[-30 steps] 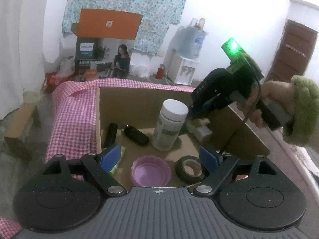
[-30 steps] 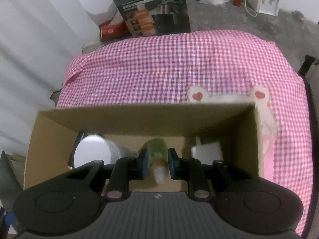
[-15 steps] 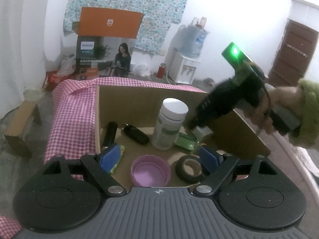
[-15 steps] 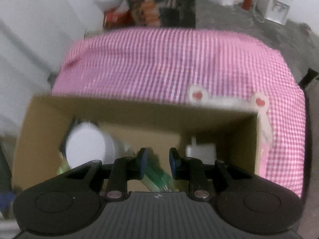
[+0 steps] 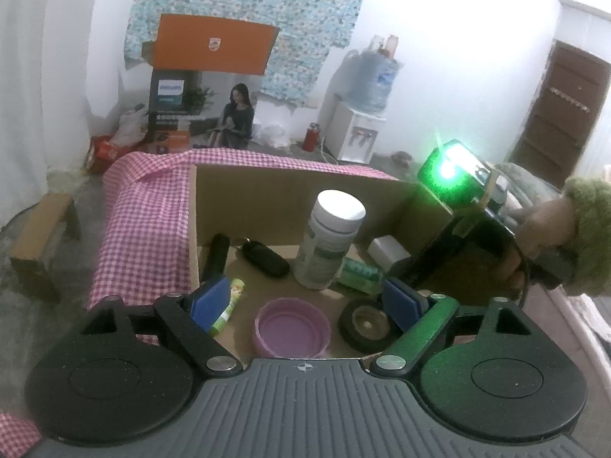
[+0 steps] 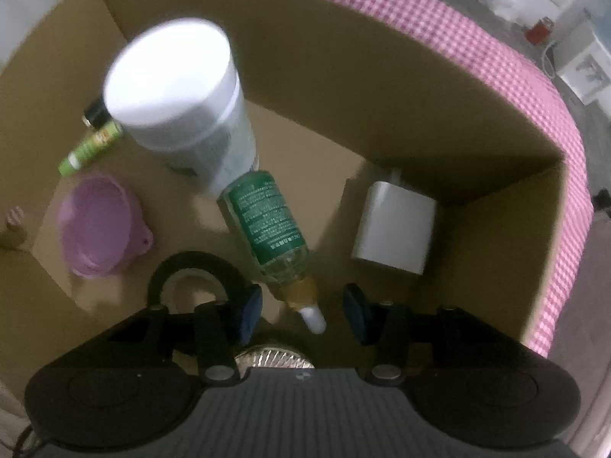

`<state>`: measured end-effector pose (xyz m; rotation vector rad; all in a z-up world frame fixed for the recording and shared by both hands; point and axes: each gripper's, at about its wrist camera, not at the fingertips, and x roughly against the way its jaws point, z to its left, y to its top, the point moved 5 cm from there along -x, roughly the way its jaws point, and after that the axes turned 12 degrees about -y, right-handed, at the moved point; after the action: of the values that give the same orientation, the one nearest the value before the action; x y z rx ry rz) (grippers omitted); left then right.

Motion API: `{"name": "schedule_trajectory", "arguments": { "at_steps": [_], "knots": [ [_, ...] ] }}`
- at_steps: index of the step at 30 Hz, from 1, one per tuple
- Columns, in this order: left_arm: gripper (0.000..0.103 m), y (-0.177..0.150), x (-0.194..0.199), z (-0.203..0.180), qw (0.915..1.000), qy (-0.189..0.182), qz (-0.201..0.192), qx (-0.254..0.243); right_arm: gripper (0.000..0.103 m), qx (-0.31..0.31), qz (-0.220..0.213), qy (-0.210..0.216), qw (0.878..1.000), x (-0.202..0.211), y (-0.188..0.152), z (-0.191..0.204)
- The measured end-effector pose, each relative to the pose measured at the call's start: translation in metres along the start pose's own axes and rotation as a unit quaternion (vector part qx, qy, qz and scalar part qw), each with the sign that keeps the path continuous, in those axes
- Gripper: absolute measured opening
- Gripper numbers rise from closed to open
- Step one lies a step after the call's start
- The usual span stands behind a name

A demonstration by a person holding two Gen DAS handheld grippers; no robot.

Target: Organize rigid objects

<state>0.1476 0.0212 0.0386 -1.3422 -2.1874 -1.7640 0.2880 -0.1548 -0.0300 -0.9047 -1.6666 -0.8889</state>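
A: What is different from one second ago?
B: The left tongs [image 5: 305,299] stay wide and empty. The right tongs [image 6: 303,311] have just been opening; the green bottle [image 6: 267,217] now lies free in the cardboard box [image 6: 382,87], leaning on the white jar [image 6: 179,91].
A: Anything unclear?
B: The jar is blurred, and the tape roll [image 6: 191,271] is partly hidden.

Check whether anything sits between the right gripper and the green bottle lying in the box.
Nothing visible does. The green bottle lies on the floor of the cardboard box, its white tip between the right gripper's parted pads, which have just been opening and do not press it. The white-capped jar touches its far end; the white adapter lies apart.
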Motion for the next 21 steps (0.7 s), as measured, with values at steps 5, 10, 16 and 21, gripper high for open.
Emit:
{"name": "schedule_trajectory", "arguments": {
  "at_steps": [5,10,16,21],
  "knots": [
    [0.087,0.0,0.002,0.001,1.0,0.002,-0.002,0.001,0.024,0.013,-0.024,-0.006,1.0,0.004,0.0,0.0],
    [0.087,-0.001,0.002,0.0,1.0,-0.003,-0.003,0.004,0.024,0.043,-0.053,-0.043,0.997,0.026,0.0,0.0],
    [0.087,-0.002,0.003,0.001,1.0,-0.005,-0.005,0.006,0.023,0.059,-0.072,-0.068,0.993,0.045,0.009,-0.002],
    [0.087,-0.002,0.004,0.004,0.9999,-0.004,-0.007,0.01,0.023,0.077,-0.076,-0.076,0.991,0.051,0.019,0.003]
  ]
}}
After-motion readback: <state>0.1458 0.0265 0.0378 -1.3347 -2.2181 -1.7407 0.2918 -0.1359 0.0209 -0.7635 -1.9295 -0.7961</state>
